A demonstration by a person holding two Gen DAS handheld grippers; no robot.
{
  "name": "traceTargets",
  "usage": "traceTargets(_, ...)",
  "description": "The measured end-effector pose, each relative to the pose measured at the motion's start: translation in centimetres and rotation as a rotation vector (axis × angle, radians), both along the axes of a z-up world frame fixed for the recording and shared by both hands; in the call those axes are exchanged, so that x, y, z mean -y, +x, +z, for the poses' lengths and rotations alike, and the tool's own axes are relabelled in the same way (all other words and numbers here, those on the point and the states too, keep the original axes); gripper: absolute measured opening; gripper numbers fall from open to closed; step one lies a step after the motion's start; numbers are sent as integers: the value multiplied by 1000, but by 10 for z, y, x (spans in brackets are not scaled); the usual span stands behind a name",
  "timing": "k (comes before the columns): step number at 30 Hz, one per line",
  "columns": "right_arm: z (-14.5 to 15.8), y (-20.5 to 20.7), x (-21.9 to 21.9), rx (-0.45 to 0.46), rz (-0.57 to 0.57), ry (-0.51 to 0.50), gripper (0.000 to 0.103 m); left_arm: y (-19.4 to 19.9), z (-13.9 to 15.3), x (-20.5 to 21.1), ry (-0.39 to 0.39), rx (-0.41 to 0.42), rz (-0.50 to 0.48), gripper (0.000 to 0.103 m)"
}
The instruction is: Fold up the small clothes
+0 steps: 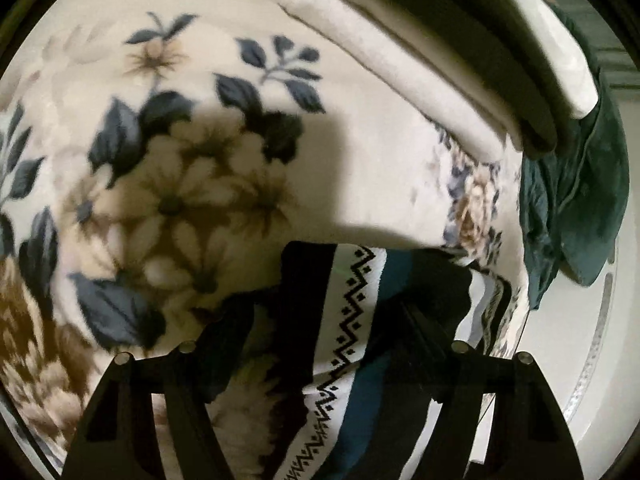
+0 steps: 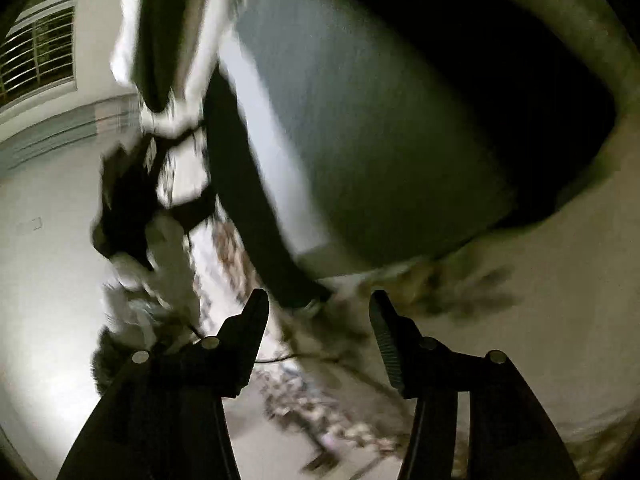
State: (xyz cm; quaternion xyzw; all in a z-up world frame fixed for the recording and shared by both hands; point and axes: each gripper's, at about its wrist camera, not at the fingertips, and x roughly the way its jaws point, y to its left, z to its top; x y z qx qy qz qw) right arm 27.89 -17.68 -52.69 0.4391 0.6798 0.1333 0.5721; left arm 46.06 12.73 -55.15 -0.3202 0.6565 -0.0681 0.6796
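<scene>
The left gripper (image 1: 324, 344) carries a patterned garment (image 1: 352, 320) with black, white and teal bands and a zigzag trim. The cloth drapes between and over both fingers, hiding the tips; whether the jaws pinch it cannot be told. The garment hangs above a floral blanket (image 1: 168, 168). A stack of folded cream cloths (image 1: 420, 60) lies at upper right, touching a dark green garment (image 1: 576, 208). The right gripper (image 2: 318, 312) has its jaws spread, with nothing between them. That view is heavily blurred.

Floral blanket (image 1: 208, 184) underneath; barred window (image 2: 38, 56) in the pale wall (image 2: 48, 240).
</scene>
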Motion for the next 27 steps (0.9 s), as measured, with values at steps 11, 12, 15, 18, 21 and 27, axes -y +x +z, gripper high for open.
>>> traceTargets(11, -15, -15, -45, 39, -12, -156, 7, 27, -3, 18, 53, 62, -125, 25)
traceTargets(12, -17, -18, -45, 16, 2, -165, 3, 27, -3, 18, 52, 65, -128, 25)
traceTargets(15, -24, -19, -35, -27, 30, -192, 2, 23, 4, 9, 24, 53, -102, 29)
traceTargets(18, -16, -27, 1, -24, 15, -156, 30, 4, 21, -5, 18, 90, -69, 31)
traceTargets(21, 1, -37, 59, 15, -99, -191, 66, -25, 34, -13, 123, 111, -46, 79)
traceTargets(27, -3, -40, 154, 25, -346, -198, 66, -94, 15, -14, 170, 47, 11, 83)
